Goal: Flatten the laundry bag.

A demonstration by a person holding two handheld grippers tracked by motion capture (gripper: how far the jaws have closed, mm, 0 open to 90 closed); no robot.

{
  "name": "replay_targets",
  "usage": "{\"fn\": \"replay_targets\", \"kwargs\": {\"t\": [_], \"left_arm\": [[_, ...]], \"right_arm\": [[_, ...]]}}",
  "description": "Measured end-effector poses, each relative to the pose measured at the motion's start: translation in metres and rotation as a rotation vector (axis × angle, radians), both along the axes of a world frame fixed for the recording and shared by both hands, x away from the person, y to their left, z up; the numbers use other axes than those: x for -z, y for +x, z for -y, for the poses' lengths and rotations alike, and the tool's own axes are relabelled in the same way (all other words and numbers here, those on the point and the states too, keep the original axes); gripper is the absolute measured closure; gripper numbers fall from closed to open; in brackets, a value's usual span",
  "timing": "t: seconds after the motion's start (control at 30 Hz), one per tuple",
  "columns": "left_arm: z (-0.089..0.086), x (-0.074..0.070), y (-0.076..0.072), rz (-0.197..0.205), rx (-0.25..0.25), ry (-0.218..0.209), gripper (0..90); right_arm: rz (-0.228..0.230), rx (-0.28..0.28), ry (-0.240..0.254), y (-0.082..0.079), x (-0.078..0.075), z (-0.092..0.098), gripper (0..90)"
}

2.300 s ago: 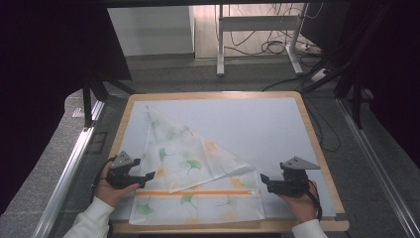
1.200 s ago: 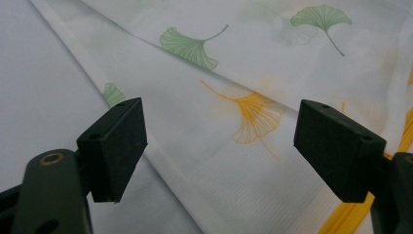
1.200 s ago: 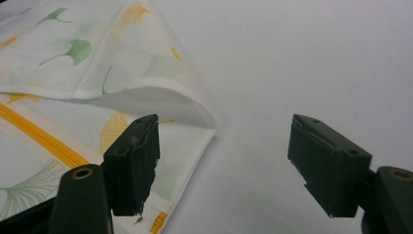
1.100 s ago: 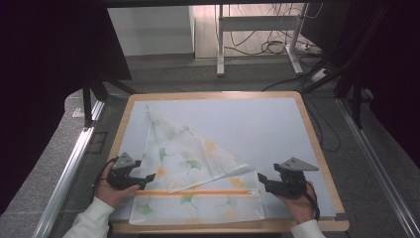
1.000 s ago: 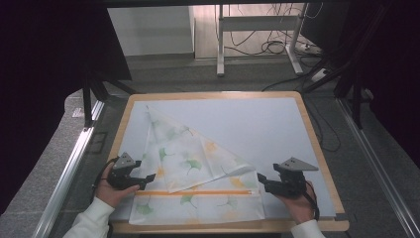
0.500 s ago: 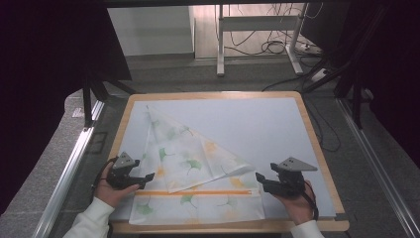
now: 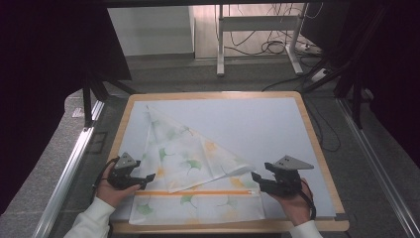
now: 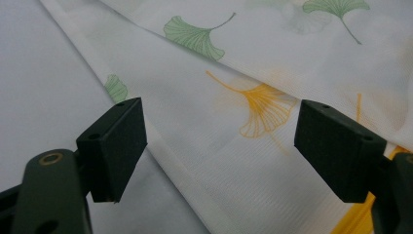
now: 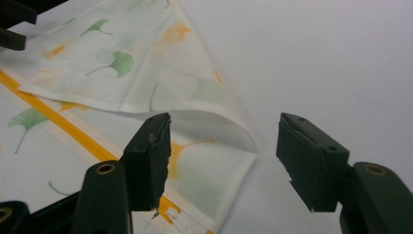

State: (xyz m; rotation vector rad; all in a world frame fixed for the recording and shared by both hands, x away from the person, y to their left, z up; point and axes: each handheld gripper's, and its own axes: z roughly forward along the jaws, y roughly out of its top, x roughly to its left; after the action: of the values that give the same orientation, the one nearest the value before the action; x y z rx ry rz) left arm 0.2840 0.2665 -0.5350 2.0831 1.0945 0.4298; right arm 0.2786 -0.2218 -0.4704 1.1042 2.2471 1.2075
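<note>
Grey floor (image 7: 163,74), white table legs (image 7: 220,44), perhaps tangled cables (image 7: 277,47) beyond.

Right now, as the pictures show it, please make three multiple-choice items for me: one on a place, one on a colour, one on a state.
1. Where does the leaf-print cloth lie?
A. on the near left part of the white table top
B. on the floor
C. over the far right corner

2. What colour is the zipper stripe across the cloth?
A. blue
B. orange
C. black

3. How do the left gripper and the right gripper stand?
A. both shut on the cloth
B. one shut
C. both open

Answers:
1 A, the high view shows it there.
2 B, the stripe shows orange.
3 C, a wide gap stands between each pair of jaws.
</note>
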Motion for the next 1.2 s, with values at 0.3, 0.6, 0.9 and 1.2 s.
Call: {"fn": "replay_targets", "kwargs": {"t": [0.3, 0.6, 0.9, 1.2], "left_arm": [[0.001, 0.001, 0.0, -0.001, 0.006, 0.007, 19.2], [0.001, 0.001, 0.0, 0.0, 0.009, 0.005, 19.2], [0.002, 0.001, -0.001, 0.0, 0.011, 0.005, 19.2], [0.002, 0.001, -0.001, -0.004, 0.017, -0.011, 19.1]], "right_arm": [[-0.002, -0.052, -0.003, 0.004, -0.007, -0.022, 38.8], [-0.009, -0.102, -0.012, 0.003, -0.013, -0.041, 40.1], [-0.023, -0.141, -0.001, 0.001, -0.019, -0.058, 40.0], [-0.023, -0.158, -0.002, 0.005, -0.023, -0.073, 40.2]]}}
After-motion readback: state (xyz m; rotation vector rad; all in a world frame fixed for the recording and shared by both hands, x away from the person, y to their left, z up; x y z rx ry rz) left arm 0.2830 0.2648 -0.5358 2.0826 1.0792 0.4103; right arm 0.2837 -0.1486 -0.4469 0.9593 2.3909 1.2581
